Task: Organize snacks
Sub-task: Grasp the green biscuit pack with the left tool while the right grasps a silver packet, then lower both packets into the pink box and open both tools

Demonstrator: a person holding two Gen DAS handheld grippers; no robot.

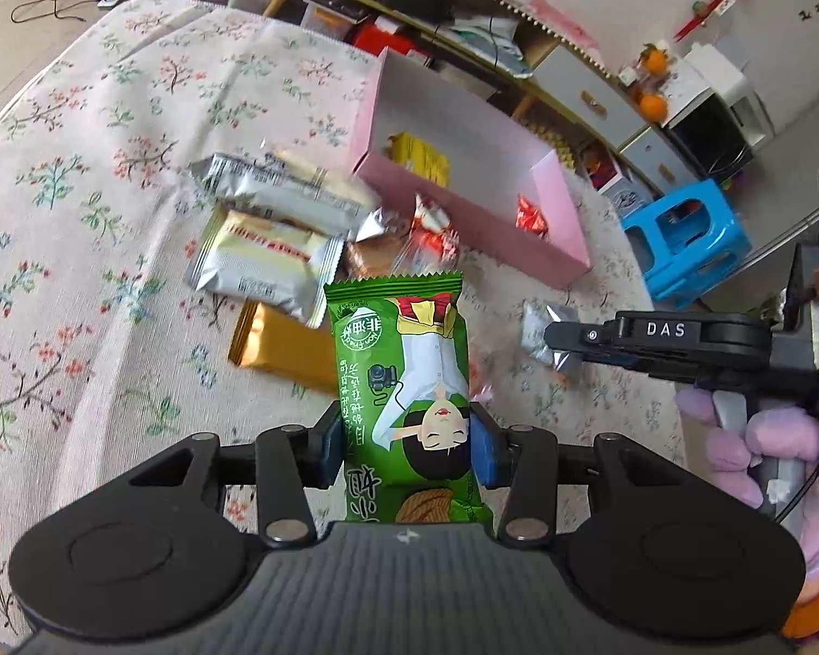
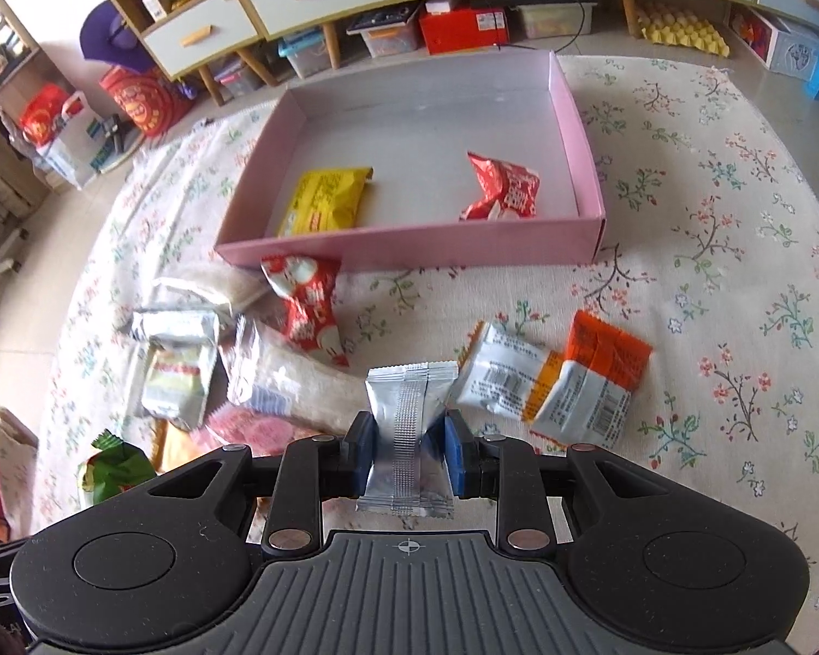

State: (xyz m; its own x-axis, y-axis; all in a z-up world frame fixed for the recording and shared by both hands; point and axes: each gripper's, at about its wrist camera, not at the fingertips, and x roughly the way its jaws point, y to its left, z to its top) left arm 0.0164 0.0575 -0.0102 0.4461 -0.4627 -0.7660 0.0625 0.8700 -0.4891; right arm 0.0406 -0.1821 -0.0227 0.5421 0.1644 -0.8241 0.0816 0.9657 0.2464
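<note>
— Status of each tool?
— Left tool [image 1: 407, 450] clamps a green snack packet [image 1: 404, 382]; right tool [image 2: 409, 450] pinches a silver sachet [image 2: 409, 415], both above the floral cloth [image 2: 710, 273].
— Beyond them?
— Loose packets [image 2: 551, 382] lie scattered nearby. Farther off, the pink box [image 2: 409, 248] holds a yellow packet [image 2: 327, 199] and a red packet [image 2: 502, 188].

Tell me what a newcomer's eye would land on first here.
Each gripper is shut on a snack: the left gripper holds a green packet, the right gripper a silver packet. Beyond them sits a pink box with a yellow packet and a red packet inside.
</note>
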